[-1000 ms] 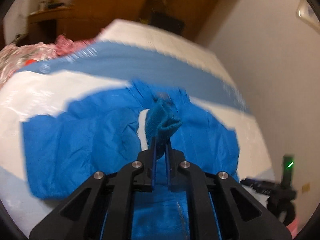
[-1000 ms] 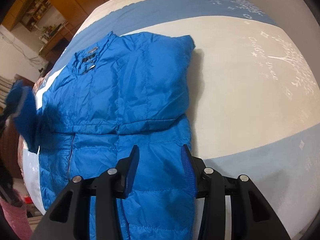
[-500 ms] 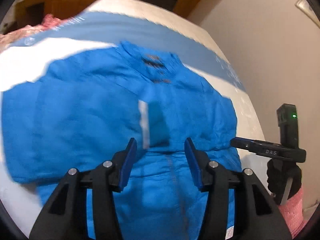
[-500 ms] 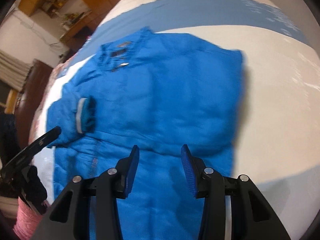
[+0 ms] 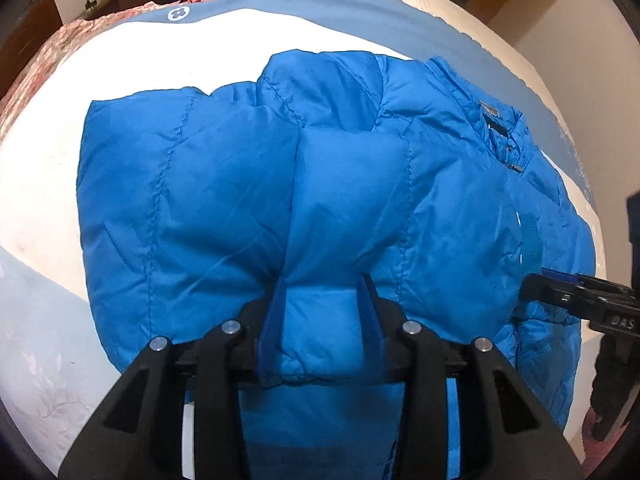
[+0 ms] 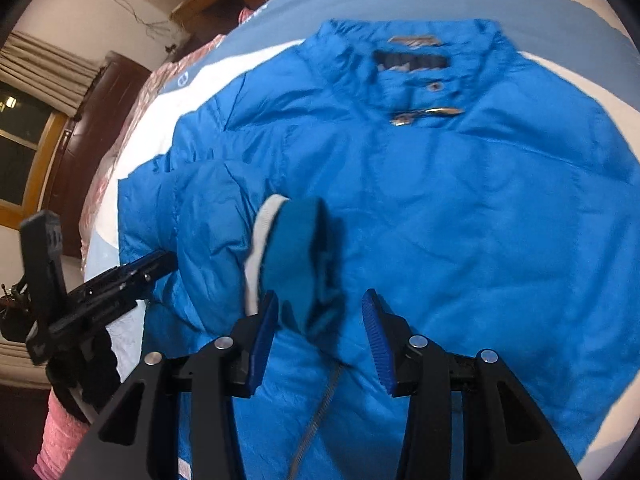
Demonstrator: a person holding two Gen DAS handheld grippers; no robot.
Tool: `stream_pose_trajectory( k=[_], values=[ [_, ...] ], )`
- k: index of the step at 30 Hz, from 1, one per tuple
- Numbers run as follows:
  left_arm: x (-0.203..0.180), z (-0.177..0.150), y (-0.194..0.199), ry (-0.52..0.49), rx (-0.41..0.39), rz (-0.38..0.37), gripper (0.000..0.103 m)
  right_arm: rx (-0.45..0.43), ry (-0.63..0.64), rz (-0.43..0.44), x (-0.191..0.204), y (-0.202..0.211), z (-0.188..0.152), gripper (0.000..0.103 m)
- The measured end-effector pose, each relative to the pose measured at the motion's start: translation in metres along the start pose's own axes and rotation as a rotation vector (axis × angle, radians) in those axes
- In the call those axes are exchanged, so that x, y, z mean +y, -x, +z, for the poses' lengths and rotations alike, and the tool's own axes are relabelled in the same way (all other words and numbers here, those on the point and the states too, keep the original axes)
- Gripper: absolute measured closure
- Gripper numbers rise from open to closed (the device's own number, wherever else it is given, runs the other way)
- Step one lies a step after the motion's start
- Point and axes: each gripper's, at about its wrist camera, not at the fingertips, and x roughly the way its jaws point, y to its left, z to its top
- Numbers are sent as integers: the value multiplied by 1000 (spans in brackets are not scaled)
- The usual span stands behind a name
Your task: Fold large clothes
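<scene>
Left wrist view: blue down jacket [image 5: 224,200] lies spread on the bed [image 5: 48,168], one sleeve folded across its chest. Left gripper [image 5: 322,300] has been closing, fingers around a puffed sleeve panel. Right gripper [image 6: 318,312] open, empty, over the cuff [image 6: 292,256]. No containers.

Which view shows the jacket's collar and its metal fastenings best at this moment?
The right wrist view. There the collar faces the camera near the top, with the label, a snap and the metal zip pull visible, though slightly blurred. In the left wrist view the collar sits small at the right edge of the blue jacket, seen sideways.
</scene>
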Motion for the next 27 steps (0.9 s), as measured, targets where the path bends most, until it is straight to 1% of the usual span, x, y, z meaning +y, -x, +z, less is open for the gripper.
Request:
stream_pose_trajectory(
  k=[1, 2, 3, 4, 8, 9, 11, 13, 16, 17, 19, 23, 25, 27],
  values=[
    [-1, 1, -1, -1, 1, -2, 65, 6, 7, 0, 2, -7, 2, 60],
    [-2, 1, -1, -1, 2, -4, 64, 8, 19, 0, 4, -9, 4, 70],
    [-1, 2, -2, 1, 5, -9, 64, 6, 34, 4, 6, -11, 4, 82],
    [-2, 4, -3, 2, 8, -13, 64, 4, 38, 19, 6, -11, 5, 89],
    [-1, 3, 9, 8, 3, -40, 65, -45, 52, -1, 3, 7, 2, 91],
    [-4, 5, 14, 5, -9, -56, 65, -64, 38, -2, -3, 16, 1, 91],
    [-15, 9, 27, -19, -50, -54, 65, -93, 15, -26, -15, 30, 0, 91],
    [-24, 12, 36, -41, -73, -64, 65, -129, -5, -85, -34, 51, -4, 91],
    [-44, 18, 39, -78, -91, -73, 65, -171, -42, -184, -61, 76, -12, 91],
    [-47, 18, 40, -90, -92, -74, 65, -194, -65, -238, -77, 90, -18, 91],
    [-60, 20, 35, -114, -89, -66, 65, -216, -116, -286, -104, 110, -27, 91],
    [-80, 21, 15, -139, -54, -61, 65, -228, -207, -295, -153, 134, -46, 91],
    [-85, 19, 5, -155, -36, -46, 65, -224, -231, -294, -166, 134, -52, 91],
    [-87, 17, -5, -167, -19, -24, 65, -213, -264, -268, -179, 129, -59, 91]
  ],
)
